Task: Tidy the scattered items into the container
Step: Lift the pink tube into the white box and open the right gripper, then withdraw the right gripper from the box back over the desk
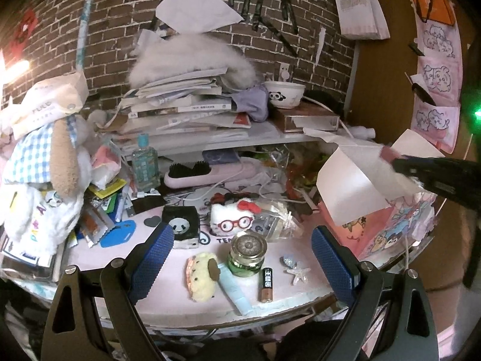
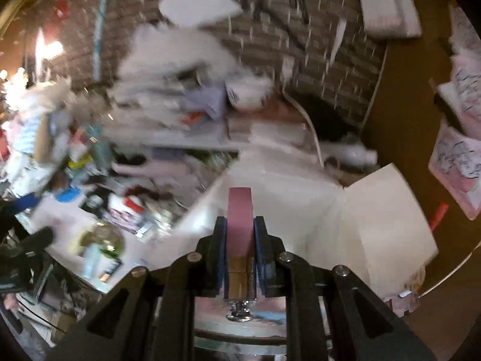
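Observation:
A white box (image 1: 354,186) with its flaps open stands at the right of the pink desk (image 1: 192,300). My right gripper (image 2: 239,225) is shut on a flat pink item (image 2: 239,210) and holds it over that white box (image 2: 285,186); the right wrist view is blurred. In the left wrist view the right gripper (image 1: 399,162) comes in from the right with the pink item (image 1: 387,152) at its tip. My left gripper (image 1: 242,236) hangs open above the desk's front. Below it lie a green glass jar (image 1: 247,254), a battery (image 1: 267,284), a pale blue tube (image 1: 236,288), a yellow plush (image 1: 201,276) and a starfish clip (image 1: 298,274).
A white cat plush with red glasses (image 1: 231,219) and a panda box (image 1: 181,225) sit further back. Packets and a plush dog (image 1: 51,162) crowd the left. A shelf with stacked books (image 1: 180,111) and a panda bowl (image 1: 284,94) lines the brick wall.

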`<action>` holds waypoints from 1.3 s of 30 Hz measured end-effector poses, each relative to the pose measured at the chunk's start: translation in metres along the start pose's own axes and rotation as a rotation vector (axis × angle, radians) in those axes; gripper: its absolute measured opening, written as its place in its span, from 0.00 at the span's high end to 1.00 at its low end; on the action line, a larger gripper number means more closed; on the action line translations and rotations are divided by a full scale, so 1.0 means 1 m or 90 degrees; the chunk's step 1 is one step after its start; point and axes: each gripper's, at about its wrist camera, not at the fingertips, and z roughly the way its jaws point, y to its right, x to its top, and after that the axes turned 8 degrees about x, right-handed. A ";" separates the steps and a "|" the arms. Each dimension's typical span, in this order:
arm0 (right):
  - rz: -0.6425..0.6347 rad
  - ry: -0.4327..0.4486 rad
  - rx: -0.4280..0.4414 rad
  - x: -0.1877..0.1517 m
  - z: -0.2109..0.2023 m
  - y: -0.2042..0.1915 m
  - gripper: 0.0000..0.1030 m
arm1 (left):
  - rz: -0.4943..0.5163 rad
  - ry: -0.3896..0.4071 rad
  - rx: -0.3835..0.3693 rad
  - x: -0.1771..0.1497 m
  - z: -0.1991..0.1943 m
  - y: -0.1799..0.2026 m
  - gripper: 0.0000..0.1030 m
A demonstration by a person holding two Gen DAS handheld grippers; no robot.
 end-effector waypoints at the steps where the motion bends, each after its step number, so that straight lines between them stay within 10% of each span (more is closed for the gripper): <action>1: 0.003 -0.023 0.002 0.004 0.010 0.007 0.86 | -0.001 0.000 -0.002 0.000 0.000 0.000 0.11; 18: -0.002 -0.335 0.019 0.004 0.131 0.042 0.86 | 0.004 -0.014 0.005 -0.002 0.009 0.002 0.11; 39: -0.021 -0.317 0.017 0.003 0.101 0.038 0.85 | 0.002 -0.019 0.013 -0.003 0.011 -0.001 0.11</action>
